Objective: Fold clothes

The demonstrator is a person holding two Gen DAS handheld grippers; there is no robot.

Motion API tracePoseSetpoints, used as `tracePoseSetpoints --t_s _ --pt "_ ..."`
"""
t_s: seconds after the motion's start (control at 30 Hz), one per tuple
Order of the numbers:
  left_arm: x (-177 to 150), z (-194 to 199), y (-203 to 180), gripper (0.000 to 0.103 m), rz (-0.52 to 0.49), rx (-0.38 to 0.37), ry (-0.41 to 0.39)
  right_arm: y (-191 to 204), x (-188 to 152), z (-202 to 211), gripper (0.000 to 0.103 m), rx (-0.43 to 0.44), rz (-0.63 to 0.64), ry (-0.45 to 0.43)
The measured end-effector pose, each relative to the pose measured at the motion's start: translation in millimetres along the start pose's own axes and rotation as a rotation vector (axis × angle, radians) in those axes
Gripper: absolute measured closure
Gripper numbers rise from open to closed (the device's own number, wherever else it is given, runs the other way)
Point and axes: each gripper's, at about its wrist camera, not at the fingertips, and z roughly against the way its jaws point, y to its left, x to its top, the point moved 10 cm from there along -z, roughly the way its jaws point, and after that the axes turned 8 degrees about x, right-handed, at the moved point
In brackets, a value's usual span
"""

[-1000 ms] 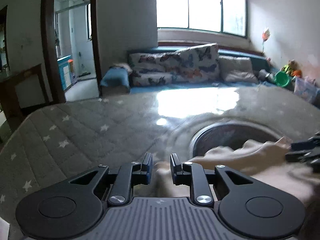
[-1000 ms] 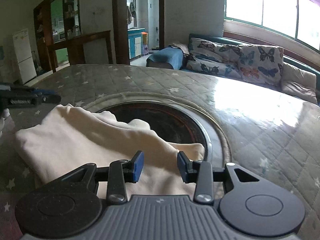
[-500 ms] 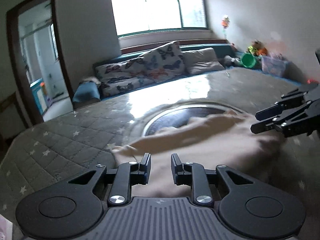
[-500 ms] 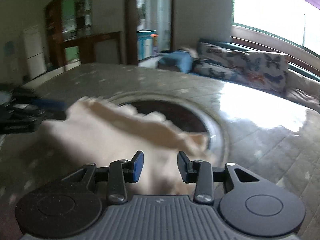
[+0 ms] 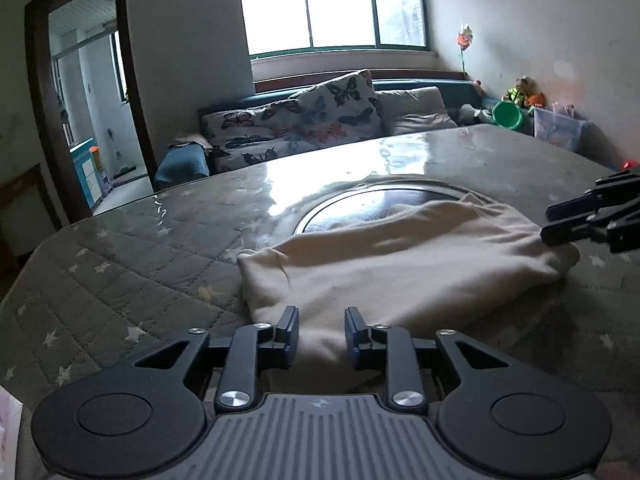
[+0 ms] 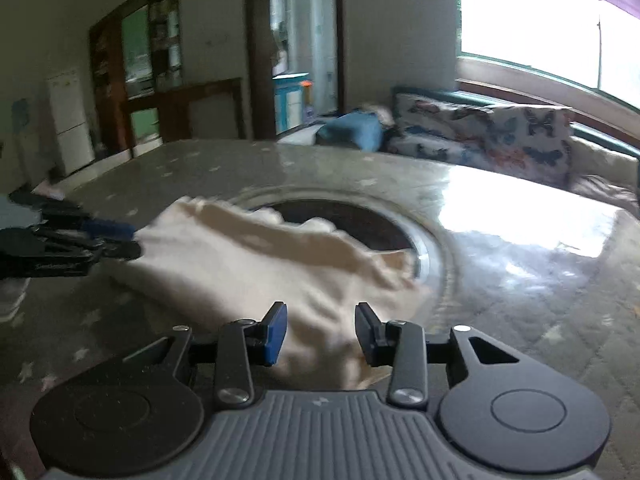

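Cream garment (image 5: 404, 264) folded to compact bundle on counter (image 5: 120, 256), partly over round inset. Left gripper (image 5: 322, 334) fingers opening, right gripper (image 6: 321, 334) spread; neither pinching cloth. Further folds possibly left.

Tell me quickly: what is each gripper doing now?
Left gripper: opening, cloth between its jaws, not pinched.
Right gripper: open, cloth between its jaws, not pinched.

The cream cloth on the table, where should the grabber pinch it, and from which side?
Probably the cream cloth near corner, coming low from the near side. The edge lies flat on the table right before the left gripper, whose jaws are opening with cloth between them.
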Motion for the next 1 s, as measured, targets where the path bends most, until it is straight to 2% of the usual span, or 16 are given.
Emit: tracePoseSetpoints --t_s 0.1,0.17,0.2,0.23,0.3,0.37,0.4,0.47,0.53,0.6,0.73,0.83,0.9,1.0 --pt "-3.1 3.9 5.2 0.072 0.014 0.006 0.006 2.7 -8.8 -7.9 0.063 -0.017 0.018 0.024" --pt "-2.9 10.2 10.2 0.071 0.032 0.009 0.000 9.1 -4.5 -1.6 0.050 -0.011 0.035 0.006" --pt "-1.1 16.7 13.5 0.064 0.048 0.015 -0.016 14.1 -2.0 1.4 0.038 0.003 0.048 -0.005" --pt "-0.6 22.4 17.7 0.061 0.069 0.027 -0.027 19.4 0.2 4.4 0.035 0.017 0.061 -0.016" --pt "-2.6 31.8 27.1 0.055 0.128 0.057 -0.039 32.0 -0.5 5.4 0.034 0.050 0.086 -0.017" --pt "-8.7 36.9 33.9 0.051 0.175 0.086 -0.031 45.5 -6.3 0.6 0.029 0.098 0.099 0.002" --pt "-13.4 37.6 36.7 0.048 0.189 0.106 -0.022 50.1 -9.2 -1.7 0.025 0.110 0.106 0.010" --pt "-22.8 38.2 42.1 0.042 0.212 0.146 -0.004 58.5 -16.3 -8.1 0.024 0.112 0.127 0.027" --pt "-32.0 36.5 48.4 0.037 0.210 0.186 0.016 60.4 -19.0 -9.0 0.021 0.100 0.130 0.024" --pt "-38.6 35.6 56.1 0.028 0.220 0.222 0.030 59.6 -17.8 -5.3 0.019 0.082 0.129 0.010" --pt "-45.9 32.8 73.0 0.017 0.253 0.280 0.045 48.6 -14.1 12.4 0.002 0.025 0.115 -0.034" --pt "-48.9 27.3 81.8 0.015 0.277 0.304 0.061 27.7 -18.3 17.0 0.000 -0.037 0.078 -0.034" --pt "-51.2 20.8 86.2 0.009 0.291 0.320 0.081 12.1 -23.6 16.9 0.000 -0.075 0.042 -0.022" --pt "-54.9 13.9 88.9 0.009 0.305 0.322 0.111 -7.8 -31.1 14.6 0.000 -0.114 -0.011 -0.002"
